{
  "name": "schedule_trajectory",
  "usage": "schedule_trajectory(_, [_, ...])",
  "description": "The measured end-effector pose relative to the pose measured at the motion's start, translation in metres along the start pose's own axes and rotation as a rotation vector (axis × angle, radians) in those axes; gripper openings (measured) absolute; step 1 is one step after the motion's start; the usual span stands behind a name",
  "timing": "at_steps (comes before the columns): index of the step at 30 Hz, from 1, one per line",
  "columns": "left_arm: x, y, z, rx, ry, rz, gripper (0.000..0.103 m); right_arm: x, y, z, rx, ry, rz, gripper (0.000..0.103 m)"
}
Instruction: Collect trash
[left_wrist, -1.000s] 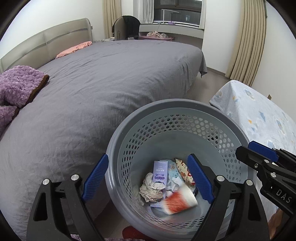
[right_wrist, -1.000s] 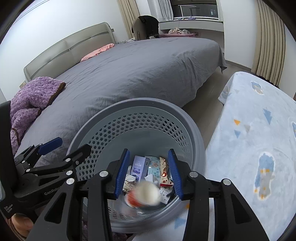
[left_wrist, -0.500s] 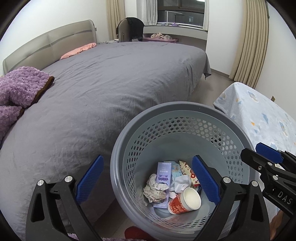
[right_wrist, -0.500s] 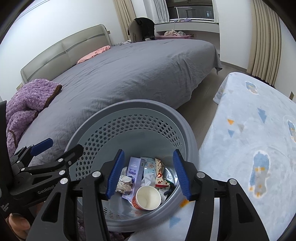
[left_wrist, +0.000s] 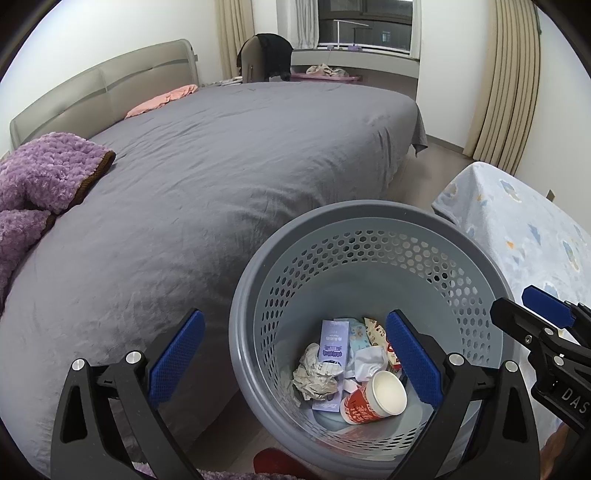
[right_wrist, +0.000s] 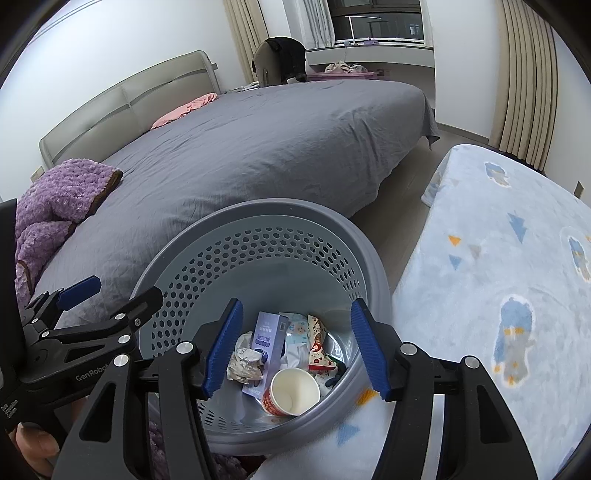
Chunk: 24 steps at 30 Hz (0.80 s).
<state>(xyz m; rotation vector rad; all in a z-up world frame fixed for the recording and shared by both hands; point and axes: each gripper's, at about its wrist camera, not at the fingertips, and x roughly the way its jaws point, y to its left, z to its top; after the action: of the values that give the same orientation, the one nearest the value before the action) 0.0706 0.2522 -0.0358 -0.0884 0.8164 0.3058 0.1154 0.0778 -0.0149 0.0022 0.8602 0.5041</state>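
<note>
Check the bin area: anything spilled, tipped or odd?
Nothing spilled. The paper cup lies on its side in the bin on the other trash, which is normal. Both the left gripper and the right gripper are open and hold nothing.

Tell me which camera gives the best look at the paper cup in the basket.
The right wrist view. There the paper cup lies on its side between the fingers with its white mouth open to the camera. The left wrist view shows the cup too, more side-on, with more of its red print, near the right finger.
</note>
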Motion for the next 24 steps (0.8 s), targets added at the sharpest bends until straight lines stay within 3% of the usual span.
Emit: schedule_trajectory(24, [-0.0003, -0.0002, -0.0006, -0.005, 0.001, 0.004, 0.096, -0.0019, -0.0025, -0.0008, 0.005, -0.003, -0.005, 0.059])
